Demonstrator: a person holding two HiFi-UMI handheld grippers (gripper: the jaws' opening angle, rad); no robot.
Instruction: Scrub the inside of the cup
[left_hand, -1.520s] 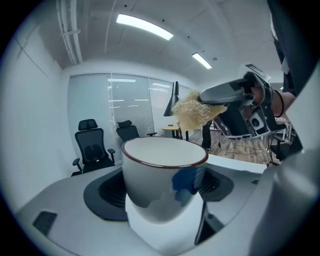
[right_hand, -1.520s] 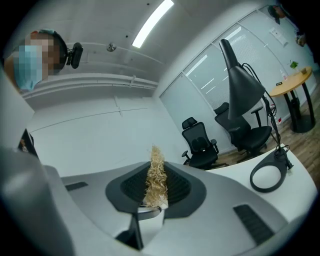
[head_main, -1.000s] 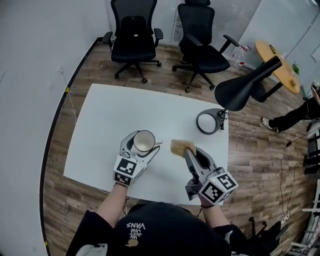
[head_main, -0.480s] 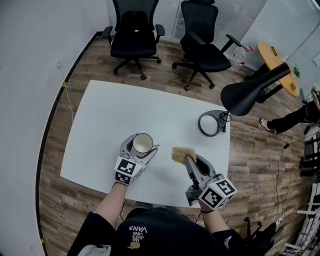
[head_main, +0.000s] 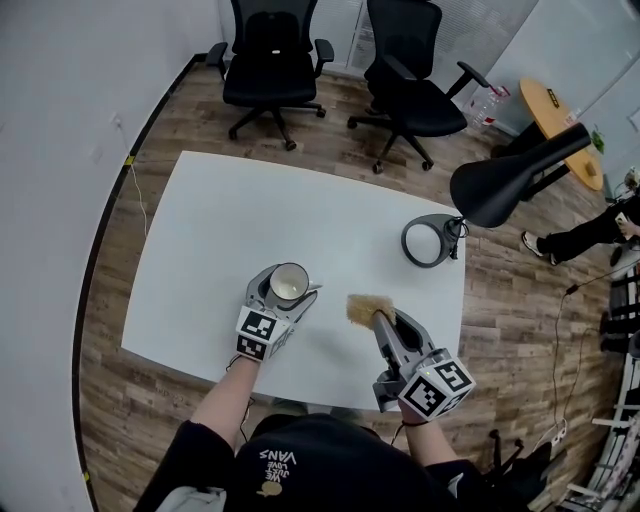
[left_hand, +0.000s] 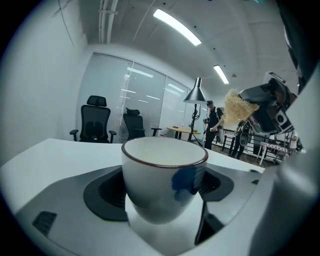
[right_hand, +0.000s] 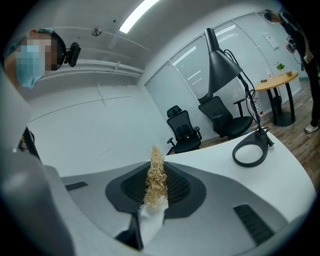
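Note:
A white cup (head_main: 288, 284) with a dark rim stands upright between the jaws of my left gripper (head_main: 284, 290), which is shut on it near the table's front. In the left gripper view the cup (left_hand: 162, 180) fills the middle and its inside looks empty. A tan fibrous scrubber (head_main: 366, 308) sticks out of my right gripper (head_main: 378, 318), whose jaws are shut on it; it is squeezed thin in the right gripper view (right_hand: 155, 178). The scrubber hangs to the right of the cup, apart from it, and shows at the right in the left gripper view (left_hand: 236, 104).
The white table (head_main: 240, 215) carries a black desk lamp with a round base (head_main: 428, 241) and a shade (head_main: 510, 180) at the right. Two black office chairs (head_main: 270, 62) stand beyond the far edge. A person's legs (head_main: 580, 232) show at the far right.
Both grippers keep their holds and have barely shifted on the table; the view itself has drifted slightly.

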